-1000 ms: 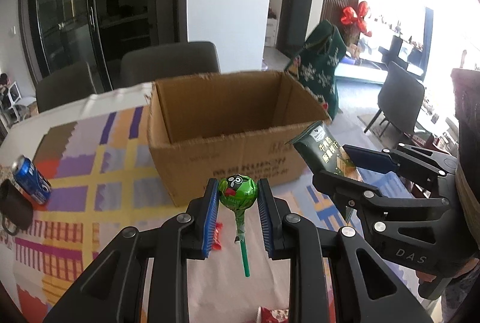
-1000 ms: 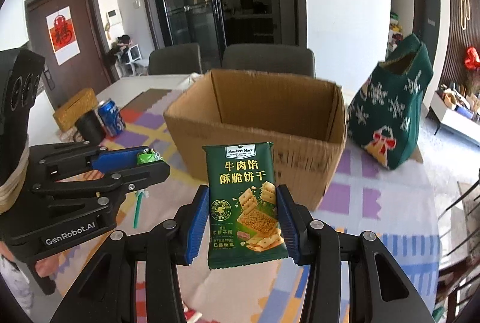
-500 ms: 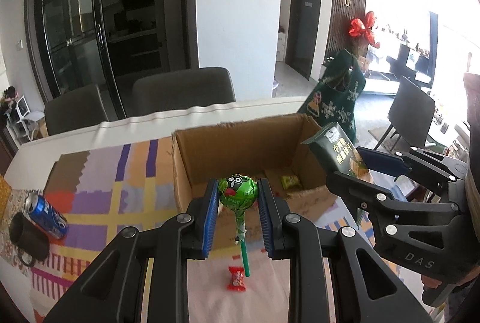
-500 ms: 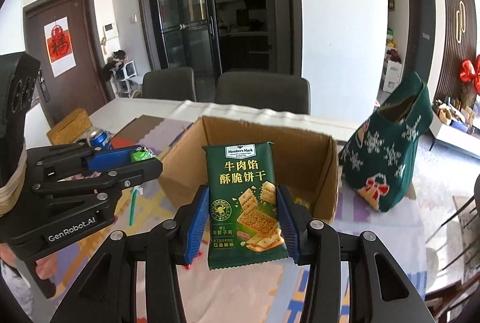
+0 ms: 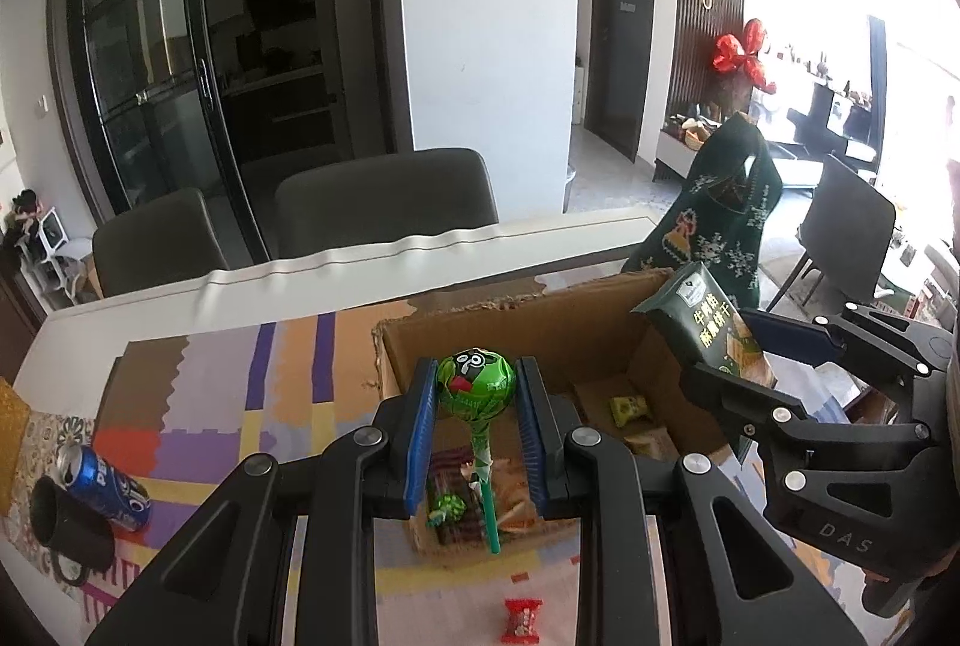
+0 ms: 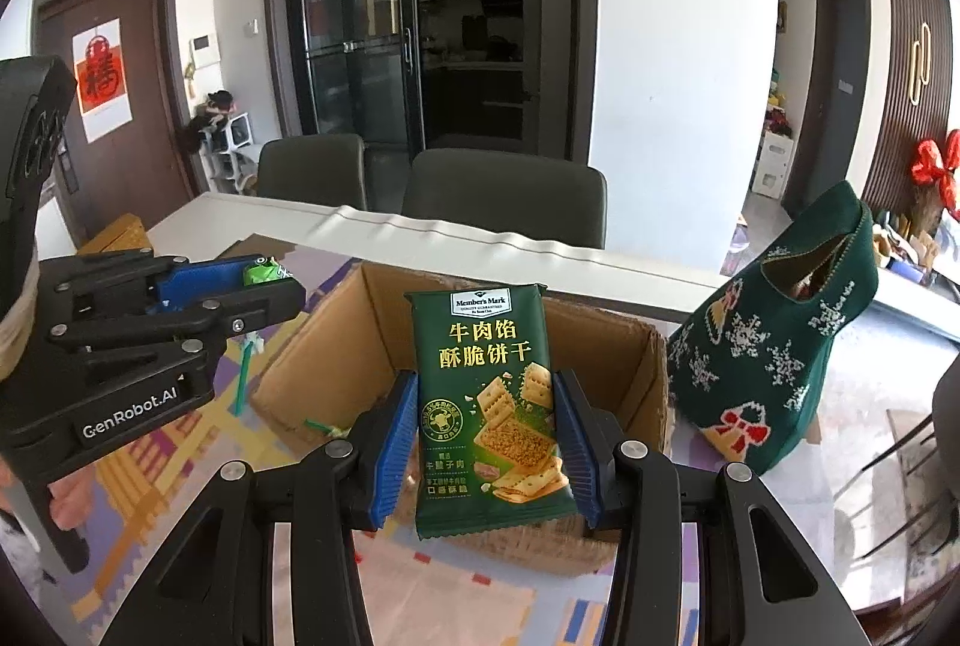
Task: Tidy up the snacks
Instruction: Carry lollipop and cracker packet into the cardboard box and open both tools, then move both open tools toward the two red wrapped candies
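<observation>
Drop step in hand: left gripper (image 5: 476, 433) fingers clamped on lollipop (image 5: 476, 395), right gripper (image 6: 485, 445) fingers clamped on cracker pack (image 6: 490, 409), both above box (image 6: 336, 346) opening; next move prob. needs fingers parted over box interior.

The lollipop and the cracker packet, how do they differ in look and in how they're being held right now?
The lollipop is a round green ball on a thin green stick; the cracker packet is a flat dark green rectangle with gold lettering. The left gripper clamps the lollipop's head, stick hanging below; the right gripper clamps the cracker packet by its side edges, upright. Both are green and held over the cardboard box.
</observation>
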Motion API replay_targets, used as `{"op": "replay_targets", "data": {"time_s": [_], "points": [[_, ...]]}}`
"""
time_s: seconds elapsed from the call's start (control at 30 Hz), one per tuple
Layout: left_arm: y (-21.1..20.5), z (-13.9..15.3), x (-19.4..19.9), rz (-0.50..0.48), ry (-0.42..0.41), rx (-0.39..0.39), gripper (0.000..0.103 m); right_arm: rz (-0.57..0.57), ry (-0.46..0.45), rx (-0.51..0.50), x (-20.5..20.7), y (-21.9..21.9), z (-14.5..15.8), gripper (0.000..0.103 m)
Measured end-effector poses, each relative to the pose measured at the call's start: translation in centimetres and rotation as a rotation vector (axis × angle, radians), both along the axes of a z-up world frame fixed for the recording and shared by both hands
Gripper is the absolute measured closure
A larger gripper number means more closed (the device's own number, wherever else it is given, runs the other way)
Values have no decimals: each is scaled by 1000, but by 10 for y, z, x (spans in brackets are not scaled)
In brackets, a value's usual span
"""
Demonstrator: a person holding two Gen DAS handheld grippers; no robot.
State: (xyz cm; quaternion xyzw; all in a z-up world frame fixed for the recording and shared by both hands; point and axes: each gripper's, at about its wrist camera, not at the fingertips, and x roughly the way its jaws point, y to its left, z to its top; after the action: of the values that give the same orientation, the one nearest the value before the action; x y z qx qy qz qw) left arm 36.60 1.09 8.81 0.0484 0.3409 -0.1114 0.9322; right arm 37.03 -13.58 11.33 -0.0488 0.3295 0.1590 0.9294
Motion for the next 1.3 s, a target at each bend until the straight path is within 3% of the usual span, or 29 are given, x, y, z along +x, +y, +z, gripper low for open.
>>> {"op": "replay_targets", "data": {"time_s": [0.1, 0.13, 0.17, 0.2, 0.27, 0.3, 0.73, 1.03, 1.3], "points": [[-2, -6, 12, 0, 13, 18, 75, -6, 10, -2, 10, 1, -4, 57], [-3, -7, 15, 4, 12, 33, 72, -9, 12, -5, 12, 2, -6, 57], [-3, -10, 17, 10, 13, 47, 61, -12, 10, -7, 15, 2, -7, 57], [-3, -12, 17, 12, 12, 56, 55, -20, 5, -16, 17, 2, -8, 53], [-2, -13, 14, 16, 4, 59, 54, -36, 9, -37, 19, 2, -10, 37], [0, -14, 11, 25, 7, 62, 54, -41, 5, -37, 19, 2, -10, 36], [9, -8, -54, 97, -9, 52, 41, -7, -16, -5, -25, 0, -10, 36], [10, -9, -112, 83, -38, 65, 36, 38, -29, -2, -74, 4, -8, 36], [11, -22, -159, 86, -9, 51, 31, 73, -6, -9, -113, 5, -18, 36]]}}
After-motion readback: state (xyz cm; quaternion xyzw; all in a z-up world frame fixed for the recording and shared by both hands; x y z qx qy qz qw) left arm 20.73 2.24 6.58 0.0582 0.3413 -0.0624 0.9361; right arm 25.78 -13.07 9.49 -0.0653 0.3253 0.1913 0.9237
